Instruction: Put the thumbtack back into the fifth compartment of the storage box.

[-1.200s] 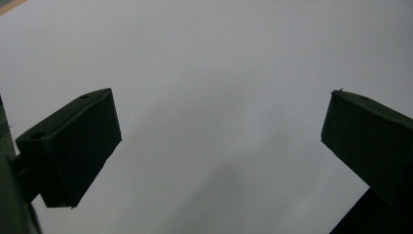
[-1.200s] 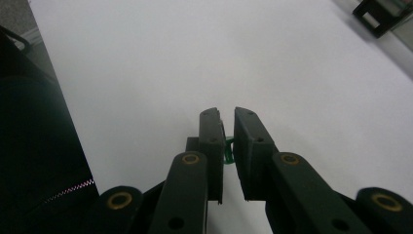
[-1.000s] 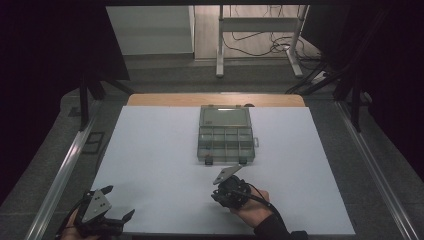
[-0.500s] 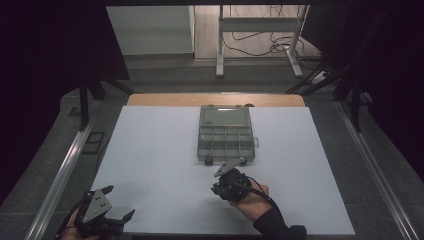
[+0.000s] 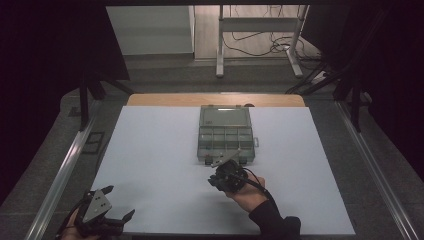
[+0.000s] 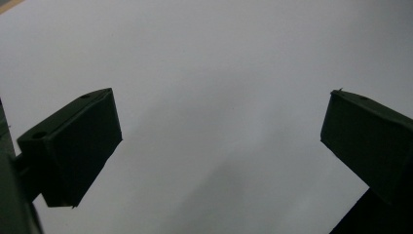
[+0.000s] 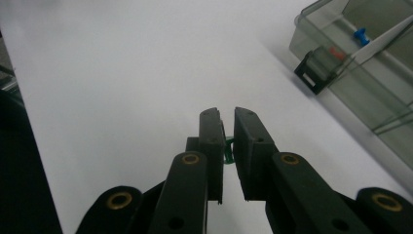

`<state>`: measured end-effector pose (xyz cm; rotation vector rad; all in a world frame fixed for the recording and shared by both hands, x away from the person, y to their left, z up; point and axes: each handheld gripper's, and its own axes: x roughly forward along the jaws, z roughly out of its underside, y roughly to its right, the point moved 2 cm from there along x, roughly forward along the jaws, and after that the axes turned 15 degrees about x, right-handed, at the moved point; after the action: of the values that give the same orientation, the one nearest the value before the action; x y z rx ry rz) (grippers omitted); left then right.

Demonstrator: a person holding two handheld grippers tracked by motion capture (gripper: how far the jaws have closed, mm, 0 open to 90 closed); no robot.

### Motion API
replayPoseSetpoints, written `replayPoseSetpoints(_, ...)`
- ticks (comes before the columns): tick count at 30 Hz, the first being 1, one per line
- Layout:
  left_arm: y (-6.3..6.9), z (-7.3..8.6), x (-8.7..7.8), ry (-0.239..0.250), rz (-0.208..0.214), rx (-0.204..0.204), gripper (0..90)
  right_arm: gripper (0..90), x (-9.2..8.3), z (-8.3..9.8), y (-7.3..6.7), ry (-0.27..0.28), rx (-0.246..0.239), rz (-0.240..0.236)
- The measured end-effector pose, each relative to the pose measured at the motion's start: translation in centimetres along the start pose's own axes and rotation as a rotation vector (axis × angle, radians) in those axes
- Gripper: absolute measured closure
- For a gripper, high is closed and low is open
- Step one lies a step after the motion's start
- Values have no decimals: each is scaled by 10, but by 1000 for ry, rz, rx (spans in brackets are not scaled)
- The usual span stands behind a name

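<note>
White table, translucent grey box, blue pushpin, black tongs, green pin

A compartment box sits on the sheet toward its far middle, the right gripper just before the box's near edge, the left gripper well apart at the sheet's near left corner

Just ahead of our right gripper stands the compartment box; bare desk lies open ahead of our left gripper.
</note>
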<state>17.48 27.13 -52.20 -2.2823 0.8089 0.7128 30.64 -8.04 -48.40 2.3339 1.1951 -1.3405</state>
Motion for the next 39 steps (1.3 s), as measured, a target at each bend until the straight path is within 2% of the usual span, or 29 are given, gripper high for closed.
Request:
replayPoseSetpoints(31, 0, 0, 0, 3, 3, -2, 17, 823, 9, -42, 31, 62, 67, 46)
replayPoseSetpoints(39, -1, 0, 0, 8, 2, -13, 16, 823, 14, -53, 36, 75, 70, 61)
